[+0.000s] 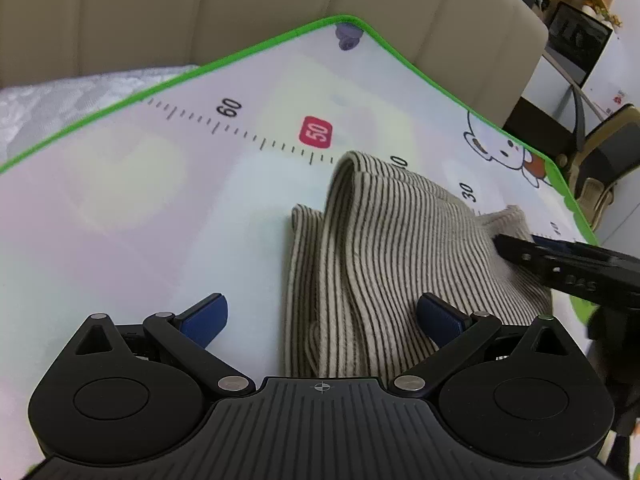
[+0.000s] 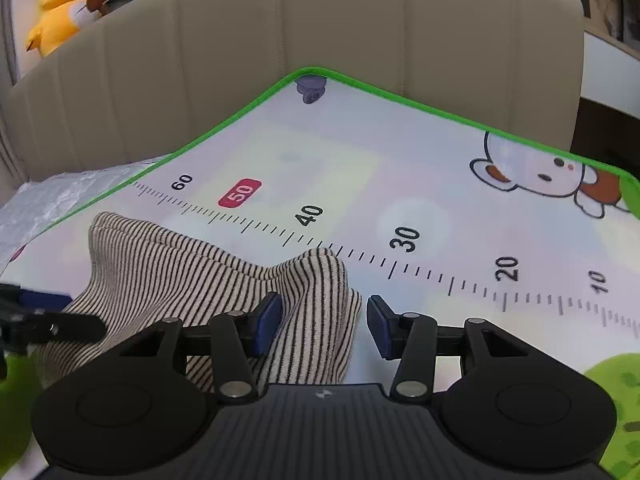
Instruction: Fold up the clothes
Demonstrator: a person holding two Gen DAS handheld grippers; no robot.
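The left claw (image 1: pixel 322 320) stands wide open with nothing between its blue pads; the right pad sits over the near part of the striped cloth (image 1: pixel 384 264), the left pad over bare mat (image 1: pixel 120 208). The right claw (image 2: pixel 324 326) is about half open. A raised fold of the same cloth (image 2: pixel 200 280) lies between its pads, against the left one, while the right pad stands clear of the fabric, so nothing is clamped.

The cloth is a bunched, partly folded heap in the middle of the mat. Its far edge reaches the printed ruler (image 2: pixel 400 264) around the 40 mark, with one rounded fold humped up at the far left and another peak beside the right claw. In the left wrist view the tip of the right claw (image 1: pixel 560 268) rests at the cloth's right edge.

To the left of the cloth the mat is bare, all the way to its green border (image 1: pixel 160 88). To the right it is bare too, out past the cartoon bear (image 2: pixel 540 176). Beyond the far corner of the mat rises a beige padded headboard (image 2: pixel 320 20); a yellow plush toy (image 2: pixel 60 4) sits behind it, far left. A pale quilted sheet (image 1: pixel 60 100) shows past the mat's left edge.
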